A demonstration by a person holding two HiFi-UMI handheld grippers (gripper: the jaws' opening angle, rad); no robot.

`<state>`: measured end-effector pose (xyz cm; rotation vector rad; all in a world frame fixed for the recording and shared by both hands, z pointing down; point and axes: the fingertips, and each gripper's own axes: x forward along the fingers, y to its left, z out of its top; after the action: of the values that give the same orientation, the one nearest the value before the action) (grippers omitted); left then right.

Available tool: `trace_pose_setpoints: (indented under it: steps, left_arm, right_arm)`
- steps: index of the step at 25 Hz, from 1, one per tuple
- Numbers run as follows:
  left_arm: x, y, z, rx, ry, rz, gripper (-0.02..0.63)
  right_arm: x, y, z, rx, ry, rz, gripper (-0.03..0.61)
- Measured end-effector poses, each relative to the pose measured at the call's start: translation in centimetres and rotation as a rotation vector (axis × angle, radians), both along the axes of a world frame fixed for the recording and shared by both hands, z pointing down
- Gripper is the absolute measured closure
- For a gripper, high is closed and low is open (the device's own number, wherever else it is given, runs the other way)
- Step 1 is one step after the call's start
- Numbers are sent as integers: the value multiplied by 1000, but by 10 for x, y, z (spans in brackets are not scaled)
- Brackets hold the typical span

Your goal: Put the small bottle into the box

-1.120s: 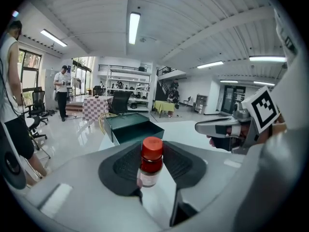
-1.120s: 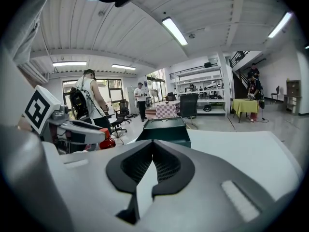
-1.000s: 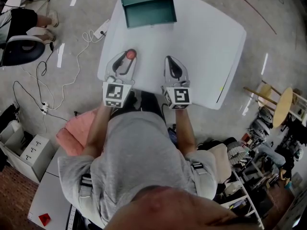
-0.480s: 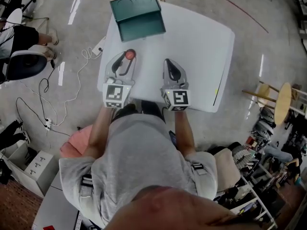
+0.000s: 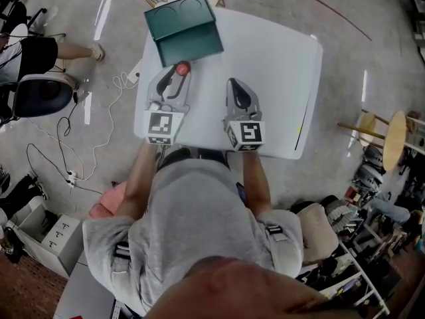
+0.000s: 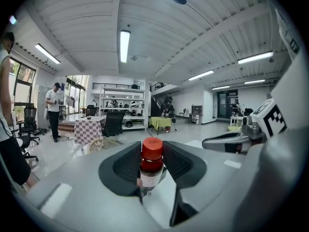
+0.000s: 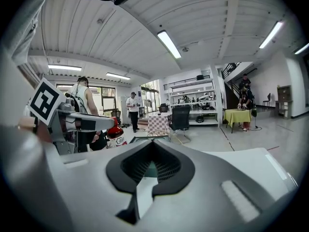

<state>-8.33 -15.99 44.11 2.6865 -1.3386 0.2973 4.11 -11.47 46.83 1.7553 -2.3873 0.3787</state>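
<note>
A small bottle with a red cap point(image 5: 182, 67) is clamped upright between the jaws of my left gripper point(image 5: 178, 73), just short of the front edge of the open green box point(image 5: 182, 28). The box stands at the far left corner of the white table point(image 5: 279, 78). In the left gripper view the bottle point(image 6: 151, 164) stands between the dark pads, red cap on top. My right gripper point(image 5: 234, 85) hovers over the table beside the left one, its jaws shut and empty. Its own view shows the closed pads point(image 7: 135, 166), with the box point(image 7: 145, 138) beyond them.
The table's near edge lies just under both grippers' marker cubes. On the floor to the left are a white cable and power strip point(image 5: 113, 88) and a seated person's chair point(image 5: 40, 92). A round wooden stool point(image 5: 388, 145) stands to the right, and cluttered shelving sits at the lower right.
My left gripper has carried the bottle forward, and it now sits close to the green box's front edge. The right gripper has barely moved. The head view has shifted.
</note>
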Motion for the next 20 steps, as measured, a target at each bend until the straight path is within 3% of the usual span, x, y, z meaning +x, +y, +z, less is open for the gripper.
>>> trace_pose_setpoints:
  steps: [20]
  left_arm:
    - [74,-84,63,-85,-21,80,466]
  right_arm:
    - [50,-69,44,-82,-42,53,575]
